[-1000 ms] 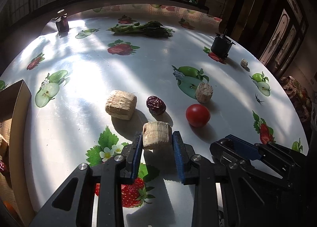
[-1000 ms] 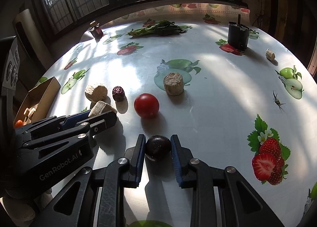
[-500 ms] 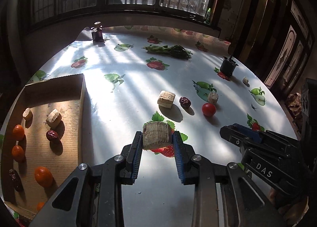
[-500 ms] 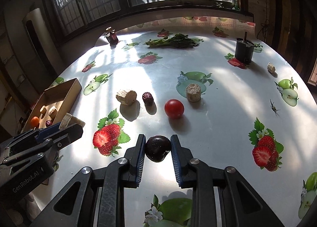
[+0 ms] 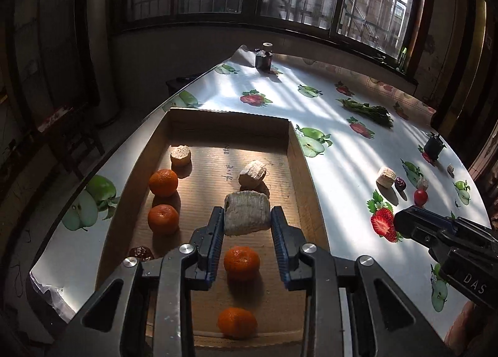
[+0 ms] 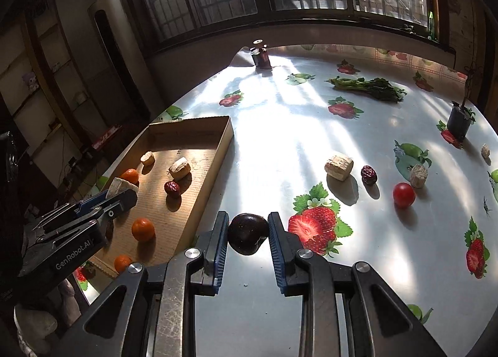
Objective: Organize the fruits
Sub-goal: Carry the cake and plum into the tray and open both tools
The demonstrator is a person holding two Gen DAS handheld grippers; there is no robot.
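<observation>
The left gripper [image 5: 247, 229] is clamped on a pale, ribbed chunk [image 5: 246, 212], which is held above the open cardboard box [image 5: 298, 170] at the table's left edge; the right gripper [image 6: 246, 235] is clamped on a dark plum [image 6: 248, 233], held over the bare tablecloth [image 6: 280, 139] just beside the box's near wall. Several risks can be judged from this. The chunk is carried directly over a mandarin [image 5: 241, 263] and close to another pale piece [image 5: 252, 174] in the box, so if it is released from this height it may be bounced onto them or knocked against the rim. The plum is round and glossy and is gripped only across its middle, so it could be squeezed out or rolled off the table if the jaws are loosened before the box is reached. The two tools are also close together, and a collision may be caused if both are moved into the box at once. Compared with a second ago, the chunk is no longer resting on the table among the loose pieces; it is now lifted and carried across to the box, and the plum is likewise raised off the cloth. Left on the table are a pale block [image 6: 338, 166], a red date [image 6: 368, 175] and a cherry tomato [image 6: 404, 195].
</observation>
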